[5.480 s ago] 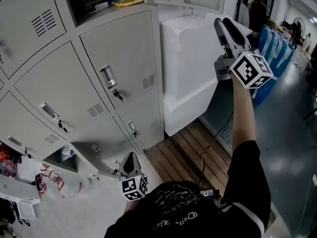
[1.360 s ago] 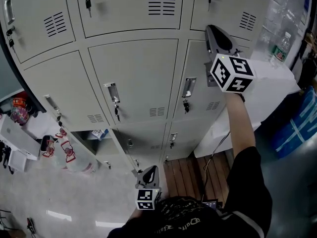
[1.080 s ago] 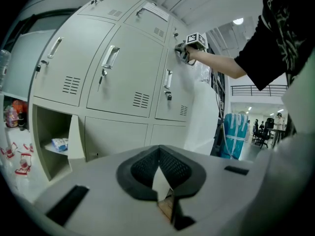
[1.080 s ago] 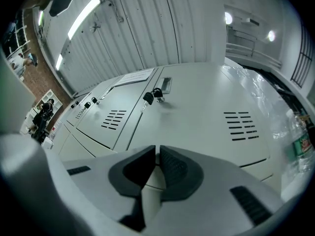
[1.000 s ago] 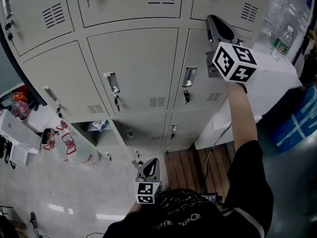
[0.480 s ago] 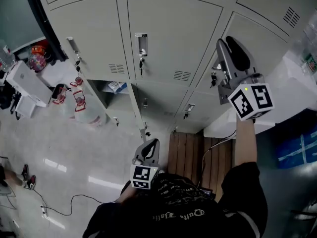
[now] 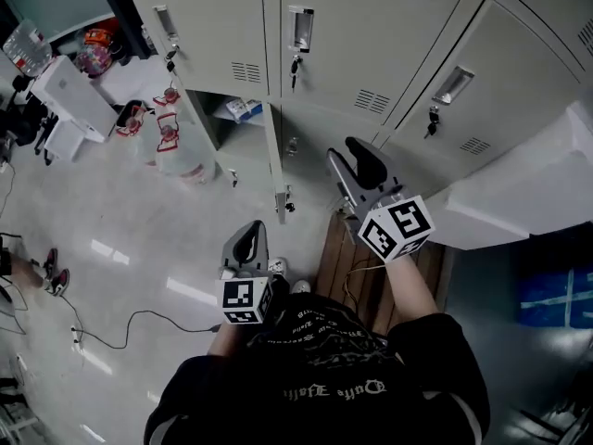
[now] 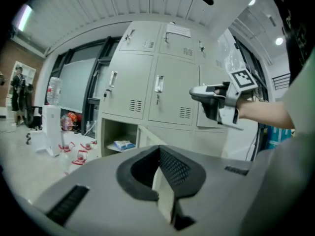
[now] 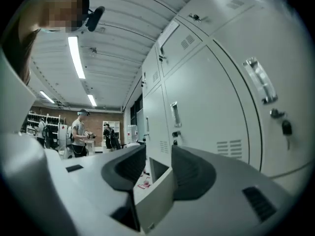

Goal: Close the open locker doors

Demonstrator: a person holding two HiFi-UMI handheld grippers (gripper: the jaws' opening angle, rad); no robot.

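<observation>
Grey lockers [image 7: 371, 26] fill the top of the head view. One bottom-row door [image 7: 275, 160] stands open, edge toward me, beside its compartment [image 7: 239, 117] holding a blue-white packet. My left gripper [image 7: 248, 233] hangs below the door's edge, fingertips together, holding nothing. My right gripper [image 7: 350, 151] is right of the door and apart from it, its jaws opening and empty. The door [image 8: 147, 134] also shows in the left gripper view beyond my left gripper [image 8: 158, 151]. In the right gripper view the door [image 9: 155, 191] appears past my right gripper [image 9: 158, 154].
Clear jugs with red handles [image 7: 171, 142] and a white box [image 7: 69, 91] sit on the floor at left. A white block [image 7: 528, 202] stands at right, wooden slats [image 7: 347, 258] under me. A cable [image 7: 120, 327] crosses the floor. People [image 9: 78, 132] stand far off.
The head view has swung down to the bottom row. My right gripper dropped from an upper right locker door to beside the open door and its jaws spread. The left gripper stayed low.
</observation>
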